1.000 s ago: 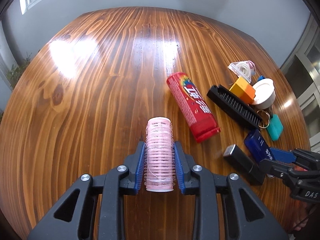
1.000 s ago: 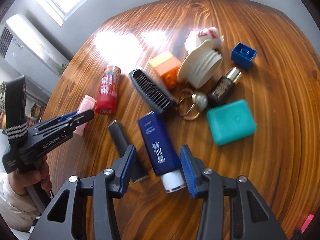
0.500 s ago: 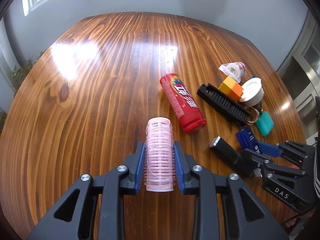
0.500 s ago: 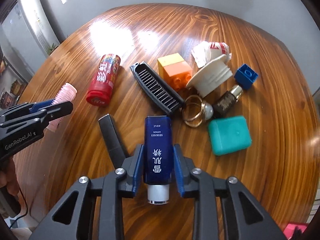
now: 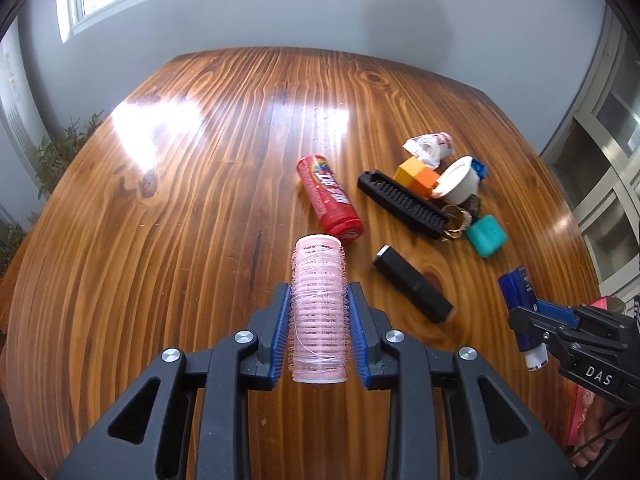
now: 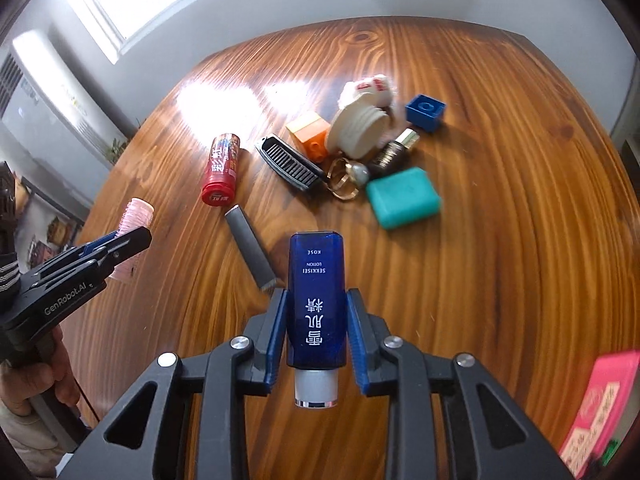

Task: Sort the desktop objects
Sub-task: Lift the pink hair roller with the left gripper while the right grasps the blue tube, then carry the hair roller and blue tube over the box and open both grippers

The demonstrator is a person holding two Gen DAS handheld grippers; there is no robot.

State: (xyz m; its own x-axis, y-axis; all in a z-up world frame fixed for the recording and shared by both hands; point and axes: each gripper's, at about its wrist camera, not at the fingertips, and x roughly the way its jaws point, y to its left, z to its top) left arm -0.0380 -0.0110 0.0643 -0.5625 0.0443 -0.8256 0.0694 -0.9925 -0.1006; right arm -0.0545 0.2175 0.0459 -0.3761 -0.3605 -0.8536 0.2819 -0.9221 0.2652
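One view alone shows the pink box (image 6: 600,396) beside the right tongs (image 6: 316,340).

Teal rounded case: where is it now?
Teal rounded plastic case lies on the wooden table, right of the gold rings, just below the dark bottle.

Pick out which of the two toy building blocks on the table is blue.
The blue block is the single-stud brick lying alone beyond the white cap. The other, the orange block, is wedged between that cap and the black comb.
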